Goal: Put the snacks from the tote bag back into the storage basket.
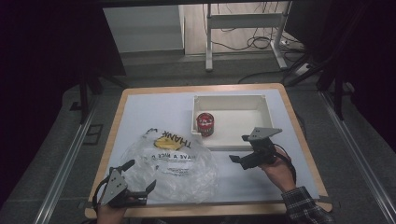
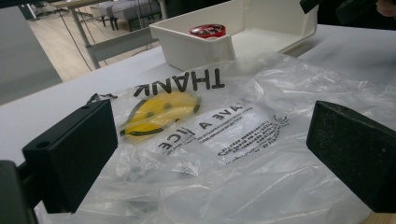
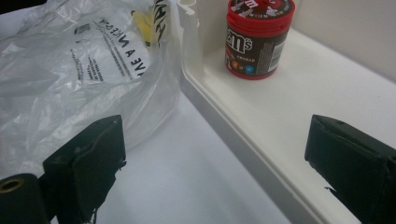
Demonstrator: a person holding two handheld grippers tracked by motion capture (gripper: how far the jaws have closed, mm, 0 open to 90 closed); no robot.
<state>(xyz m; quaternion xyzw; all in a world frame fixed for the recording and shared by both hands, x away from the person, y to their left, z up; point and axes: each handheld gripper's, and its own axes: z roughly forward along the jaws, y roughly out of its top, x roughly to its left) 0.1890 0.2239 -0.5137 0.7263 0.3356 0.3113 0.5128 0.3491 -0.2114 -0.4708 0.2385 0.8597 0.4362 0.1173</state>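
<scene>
A person sits at a white-topped table (image 1: 154, 109) holding a two-jaw gripper in each hand. The right gripper (image 1: 239, 155) hovers just in front of the near wall of a white tray (image 1: 232, 143), its jaws spread wide with nothing between them; in the right gripper view one jaw hangs over the table and the other over the tray's floor, straddling the wall. The left gripper (image 1: 140, 175) rests at the near edge of the table, jaws likewise parted and empty, aimed at a plastic bag (image 1: 170, 163). The risk I see lies with the right gripper: if it drops from here, a jaw could strike the tray's thin wall and shove or tip the tray. If it reaches in carelessly, it could knock over the candy can (image 1: 204, 124), which looks narrow for its height and smooth-sided, so it might also slip from a shallow pinch. The bag is flimsy and could snag on a passing jaw. The can stands upright in the tray's near left corner, close against the walls. It is a short round tub with a red screw lid, a dark brown label with white lettering, and a red base.
</scene>
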